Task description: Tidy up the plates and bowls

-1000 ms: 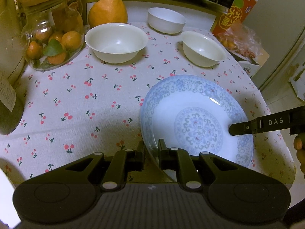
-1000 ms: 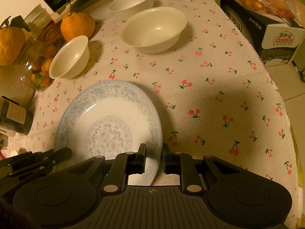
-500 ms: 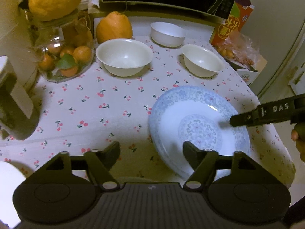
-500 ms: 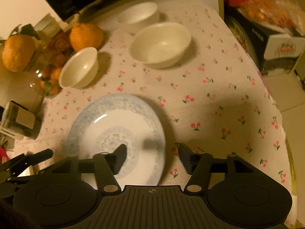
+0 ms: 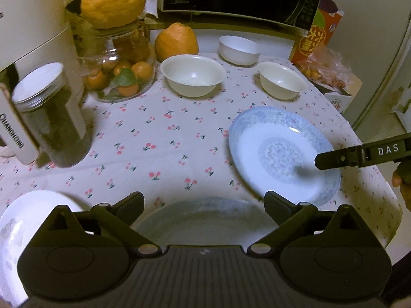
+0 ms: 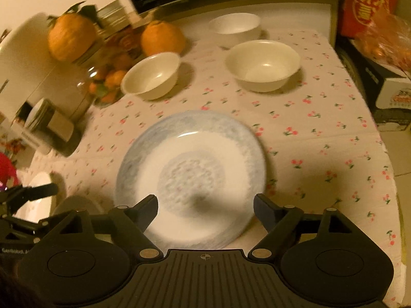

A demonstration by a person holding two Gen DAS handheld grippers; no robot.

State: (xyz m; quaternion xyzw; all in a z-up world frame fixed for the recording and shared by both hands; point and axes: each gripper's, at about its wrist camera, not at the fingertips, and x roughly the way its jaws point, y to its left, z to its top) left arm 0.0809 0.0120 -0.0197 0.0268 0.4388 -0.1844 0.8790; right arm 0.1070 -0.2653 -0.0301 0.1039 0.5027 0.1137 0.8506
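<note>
plate: we see the blue-patterned plate [image 6: 191, 177] flat on the cherry-print bench [image 6: 321, 138], around 4 o'clock of the left view, bowls up at 12.
left claw: left claw [image 5: 203, 204] has just been opening, nothing between its fingers.
right claw: right claw [image 6: 205, 205] same deal, spread wide above the plate.
risk: another plate [image 5: 200, 218] sits right under the left claw, so a low swing probably clips a rim and skids it toward the bench edge.

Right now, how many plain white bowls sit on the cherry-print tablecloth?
3: a large bowl beside the orange fruit, a small bowl at the back, another bowl right of them. Others may be hidden.
</note>
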